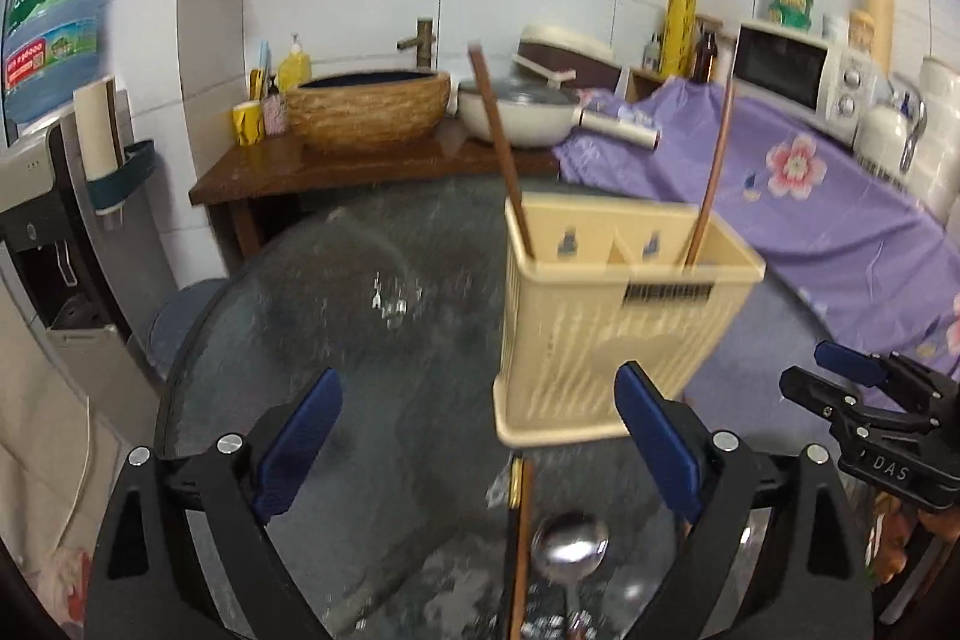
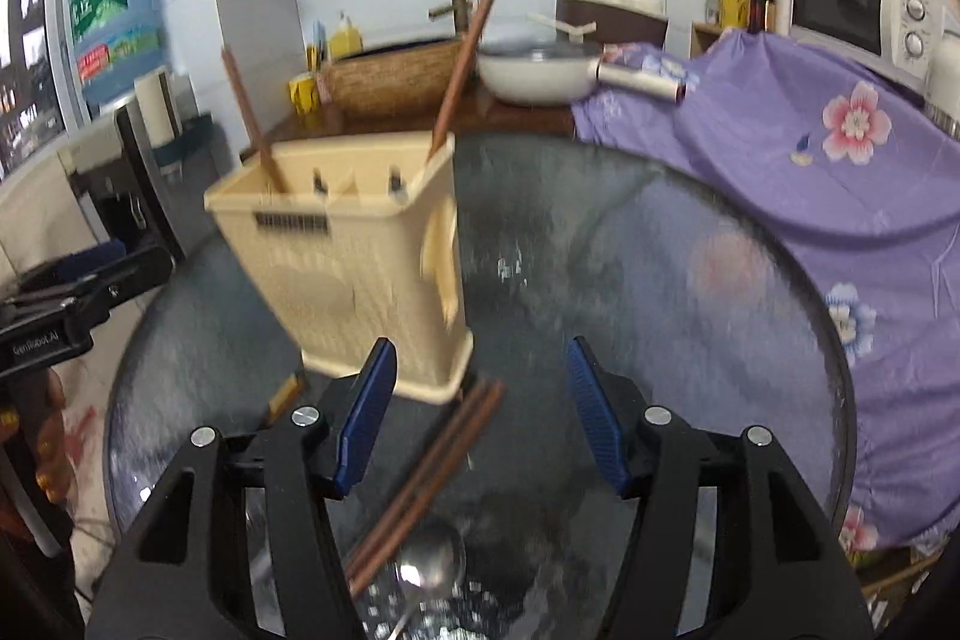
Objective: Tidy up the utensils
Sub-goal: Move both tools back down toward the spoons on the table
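The left gripper [image 1: 477, 451] stood with its fingers [image 1: 298, 451] spread wide and nothing between them, over bare glass; just right of it the cream utensil holder [image 1: 606, 322] stood on the round glass surface [image 1: 360, 280], a brown chopstick [image 1: 501, 148] leaning out of each of its two compartments; before the holder, nearest the cameras, a loose pair of chopsticks [image 2: 426, 478] lay side by side with a steel spoon [image 2: 432, 571] just beside them (its handle ran out of the picture); furthest right, the right gripper [image 2: 483, 415] had its fingers [image 2: 367, 415] parted, clasping nothing, with the pair lying on the glass below the gap. I judged the chopsticks light, stiff and thin, apt to roll or skid on the glass, so best pinched across both near the middle; the spoon looked smooth and slippery, better taken by the handle than the bowl; the holder seemed light plastic, likely to shift if knocked.
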Tool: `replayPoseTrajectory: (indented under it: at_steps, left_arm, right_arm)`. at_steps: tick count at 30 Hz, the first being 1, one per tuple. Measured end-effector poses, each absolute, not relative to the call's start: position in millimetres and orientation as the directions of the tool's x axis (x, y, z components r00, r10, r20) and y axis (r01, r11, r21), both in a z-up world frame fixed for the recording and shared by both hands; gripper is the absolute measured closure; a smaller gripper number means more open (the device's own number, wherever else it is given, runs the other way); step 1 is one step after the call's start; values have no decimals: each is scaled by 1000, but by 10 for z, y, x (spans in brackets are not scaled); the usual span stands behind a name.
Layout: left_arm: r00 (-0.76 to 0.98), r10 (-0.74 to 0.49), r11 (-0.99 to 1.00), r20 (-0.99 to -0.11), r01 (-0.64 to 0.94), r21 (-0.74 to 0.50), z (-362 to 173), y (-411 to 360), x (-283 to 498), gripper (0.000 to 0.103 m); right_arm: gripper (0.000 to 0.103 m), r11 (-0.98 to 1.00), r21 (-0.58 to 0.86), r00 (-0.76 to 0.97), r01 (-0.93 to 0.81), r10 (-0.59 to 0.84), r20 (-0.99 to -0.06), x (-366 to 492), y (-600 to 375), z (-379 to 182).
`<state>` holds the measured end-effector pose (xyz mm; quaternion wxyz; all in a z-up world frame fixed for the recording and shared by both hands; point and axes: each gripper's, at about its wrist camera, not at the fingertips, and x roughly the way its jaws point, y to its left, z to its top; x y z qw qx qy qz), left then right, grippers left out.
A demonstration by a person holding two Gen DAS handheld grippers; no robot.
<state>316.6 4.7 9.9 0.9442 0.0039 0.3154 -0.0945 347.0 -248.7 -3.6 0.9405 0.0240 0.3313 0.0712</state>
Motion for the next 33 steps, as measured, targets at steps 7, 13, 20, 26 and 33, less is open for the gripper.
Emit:
replayPoseTrajectory:
  at_steps: [7, 13, 20, 26, 33]
  left_arm:
    - [682, -157, 986, -714, 155, -68, -442, 227, 3059, 31]
    - [634, -174, 984, -754, 147, -103, -654, 330, 2990, 40]
    - [608, -187, 981, -772, 160, -111, -787, 302, 2824, 47]
    - [605, -192, 979, -773, 170, -110, -801, 218, 2784, 47]
    - [602, -188, 979, -776, 172, -104, -814, 164, 2796, 47]
  right_arm:
    - [44, 984, 159, 675, -81, 172, -717, 3349, -2576, -560]
    - [44, 984, 146, 647, -98, 174, -742, 3227, -2478, -710]
    - [44, 990, 86, 595, -115, 138, -792, 2996, -2272, -906]
    - [44, 993, 15, 584, -118, 82, -808, 2901, -2154, -958]
    - [47, 994, 5, 582, -113, 70, -810, 2950, -2084, -945]
